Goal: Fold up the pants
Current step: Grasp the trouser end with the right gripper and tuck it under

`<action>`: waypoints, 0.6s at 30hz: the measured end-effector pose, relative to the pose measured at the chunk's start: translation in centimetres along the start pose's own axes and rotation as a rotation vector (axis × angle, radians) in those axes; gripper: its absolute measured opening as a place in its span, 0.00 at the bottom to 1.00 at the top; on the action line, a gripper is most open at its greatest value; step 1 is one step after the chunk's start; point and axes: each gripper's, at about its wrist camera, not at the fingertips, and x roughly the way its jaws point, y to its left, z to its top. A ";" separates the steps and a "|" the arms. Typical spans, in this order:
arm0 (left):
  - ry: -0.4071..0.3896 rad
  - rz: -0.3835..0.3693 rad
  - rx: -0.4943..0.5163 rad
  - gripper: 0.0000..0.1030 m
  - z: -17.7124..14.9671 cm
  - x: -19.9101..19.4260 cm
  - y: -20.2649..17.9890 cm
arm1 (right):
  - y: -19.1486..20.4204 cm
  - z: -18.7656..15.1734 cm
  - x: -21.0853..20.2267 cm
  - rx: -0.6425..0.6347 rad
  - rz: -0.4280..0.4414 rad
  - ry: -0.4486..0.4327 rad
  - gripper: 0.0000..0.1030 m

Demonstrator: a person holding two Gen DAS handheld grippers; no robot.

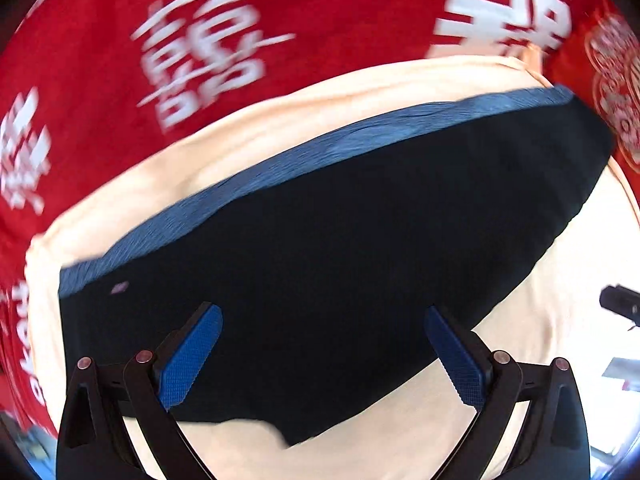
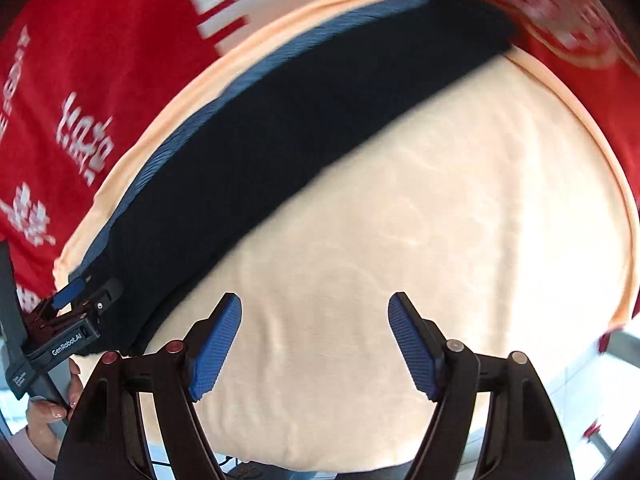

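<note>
Both grippers' jaws wide, empty; dark pants (image 1: 340, 240) folded flat, blue-ribbed waistband showing.

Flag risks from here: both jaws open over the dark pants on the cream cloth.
1. The pants reach the cream cloth's left edge; tugging there could drag them onto the red banner.
2. Left gripper and right gripper work close together; they could collide.
3. A deep pinch may catch the cream cloth too.
</note>
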 end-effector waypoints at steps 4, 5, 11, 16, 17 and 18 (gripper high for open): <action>0.018 -0.026 -0.022 0.99 2.4 1.3 -2.8 | -4.1 2.9 -0.9 0.101 -0.044 -0.094 0.77; 0.021 -0.027 -0.032 0.99 3.0 1.7 -3.2 | -5.3 4.0 -1.4 0.126 -0.047 -0.120 0.77; 0.041 0.015 -0.058 0.99 6.0 4.0 -7.0 | -10.8 12.3 -2.1 0.226 0.002 -0.226 0.64; 0.060 0.055 -0.096 0.99 7.8 5.8 -9.5 | -12.7 16.0 0.5 0.303 0.077 -0.231 0.63; 0.072 0.061 -0.101 0.99 7.9 6.3 -9.8 | -12.9 16.7 1.1 0.315 0.086 -0.226 0.62; 0.086 0.069 -0.105 0.99 8.1 6.8 -10.1 | -12.8 16.7 1.4 0.312 0.084 -0.228 0.57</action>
